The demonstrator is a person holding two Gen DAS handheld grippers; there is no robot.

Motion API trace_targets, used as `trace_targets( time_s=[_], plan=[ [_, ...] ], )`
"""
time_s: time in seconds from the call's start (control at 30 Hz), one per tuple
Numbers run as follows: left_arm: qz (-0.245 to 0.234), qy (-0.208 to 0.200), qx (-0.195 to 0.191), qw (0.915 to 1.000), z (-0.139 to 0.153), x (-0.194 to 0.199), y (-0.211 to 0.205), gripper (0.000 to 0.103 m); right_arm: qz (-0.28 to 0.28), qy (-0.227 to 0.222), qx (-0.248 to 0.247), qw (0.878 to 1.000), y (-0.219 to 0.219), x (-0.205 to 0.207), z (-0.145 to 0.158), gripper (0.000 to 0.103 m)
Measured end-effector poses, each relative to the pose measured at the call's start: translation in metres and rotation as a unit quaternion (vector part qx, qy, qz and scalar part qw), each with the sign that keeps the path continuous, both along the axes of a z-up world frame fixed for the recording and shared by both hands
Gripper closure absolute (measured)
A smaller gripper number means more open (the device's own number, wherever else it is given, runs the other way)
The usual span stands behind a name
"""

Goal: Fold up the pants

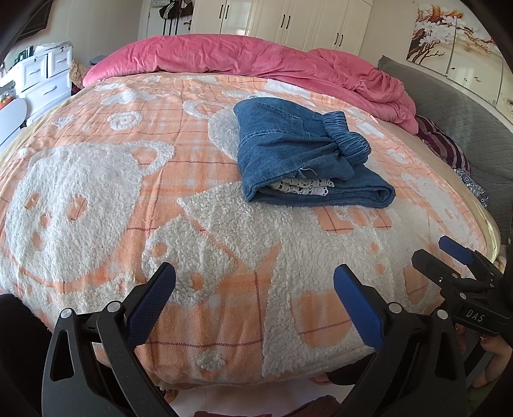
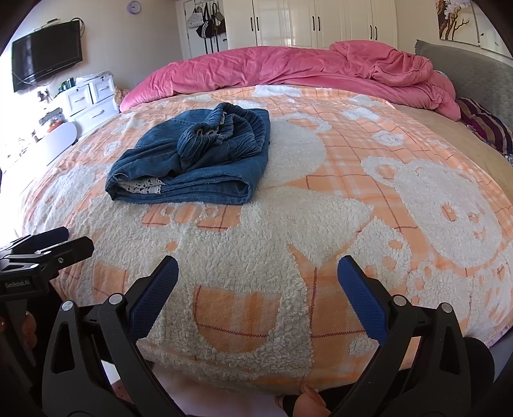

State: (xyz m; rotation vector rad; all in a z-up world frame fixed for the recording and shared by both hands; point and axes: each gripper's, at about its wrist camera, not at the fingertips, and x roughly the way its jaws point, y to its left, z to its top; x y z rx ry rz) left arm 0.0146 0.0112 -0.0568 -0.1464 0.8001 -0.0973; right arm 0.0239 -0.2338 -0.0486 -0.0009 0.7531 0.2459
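Denim pants (image 1: 307,150) lie folded on the blanket (image 1: 128,205), both claws, left (image 1: 255,304) and right (image 2: 258,298), spread apart, empty.

Pants (image 1: 298,150): blue denim cloth, matt, visible stitching, ruched elastic waistband (image 1: 348,136), white lace trim (image 1: 304,187) between the folds. Blanket (image 1: 208,243): orange-white cloth, fluffy looped pile, rough. Duvet (image 1: 256,61): pink cloth, smooth, wrinkled. Wardrobe doors (image 1: 307,19): glossy white. Left gripper (image 1: 255,303), right gripper (image 2: 258,296): matt black plastic, textured blue pads (image 1: 359,308).
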Motion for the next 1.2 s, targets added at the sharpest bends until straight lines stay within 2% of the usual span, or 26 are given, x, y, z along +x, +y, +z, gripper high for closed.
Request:
trace_targets(
  time_s=[1.2],
  plan=[
    [0.018, 0.029, 0.014, 0.9993, -0.0042, 0.0048, -0.0029, 0.004, -0.002, 0.005, 0.002, 1.0, -0.002, 0.0001, -0.0024, 0.009]
  ],
)
